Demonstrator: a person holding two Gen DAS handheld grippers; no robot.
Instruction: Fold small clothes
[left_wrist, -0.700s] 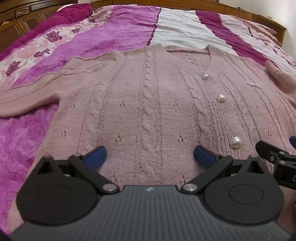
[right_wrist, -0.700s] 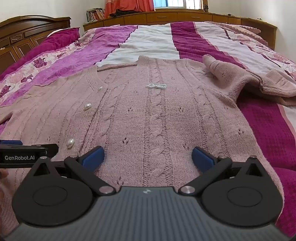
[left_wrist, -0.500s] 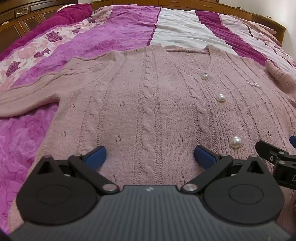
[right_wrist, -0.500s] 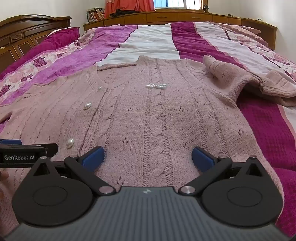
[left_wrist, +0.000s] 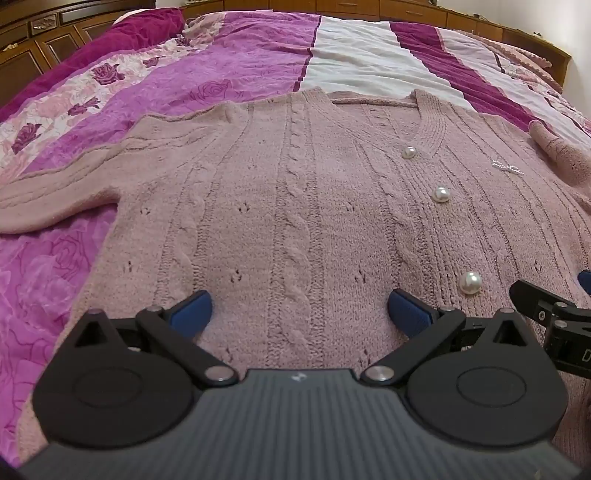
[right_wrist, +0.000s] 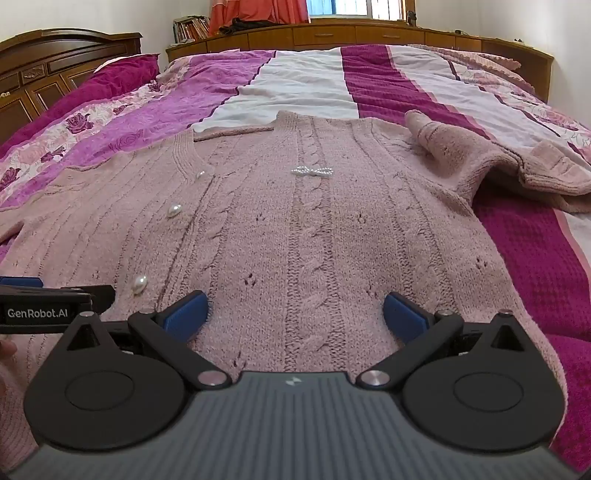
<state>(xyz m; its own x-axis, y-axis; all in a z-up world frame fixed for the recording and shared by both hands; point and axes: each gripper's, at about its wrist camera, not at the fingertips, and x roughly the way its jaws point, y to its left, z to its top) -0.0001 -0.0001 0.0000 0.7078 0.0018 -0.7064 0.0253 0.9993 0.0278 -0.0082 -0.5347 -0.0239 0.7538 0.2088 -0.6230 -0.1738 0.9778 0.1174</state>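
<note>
- Where the left wrist view looks down its own fingers, the left gripper (left_wrist: 299, 308) stands wide, its 2 blue pads (left_wrist: 190, 308) apart with nothing between them but the knit below.
- The cardigan (left_wrist: 295, 206) lies flat and face up on the bedspread (left_wrist: 229, 70), neckline at the far end, hem toward the camera.
- 3 pearl buttons (left_wrist: 440, 194) run down its front, to the right of the pads; the nearest sits just beside the right pad.
- 1 sleeve (left_wrist: 55, 192) stretches out to the left across the bedspread.
- At the right edge of this view part of the right gripper (left_wrist: 554, 314) shows, over the cardigan's lower front.
- In the right wrist view, the right gripper (right_wrist: 295, 310) is also spread wide, holding nothing, both pads (right_wrist: 404, 312) low over the cardigan (right_wrist: 314, 240) near its hem; whether they touch the knit I cannot tell.
- A small pearl bow (right_wrist: 312, 171) sits on the chest, ahead of the pads.
- The other sleeve (right_wrist: 480, 162) lies bunched and folded at the right, partly on the bedspread (right_wrist: 388, 81).
- The left gripper (right_wrist: 40, 302) enters from the left edge, beside a button (right_wrist: 139, 284).
- A wooden headboard (right_wrist: 59, 62) stands at far left.
</note>
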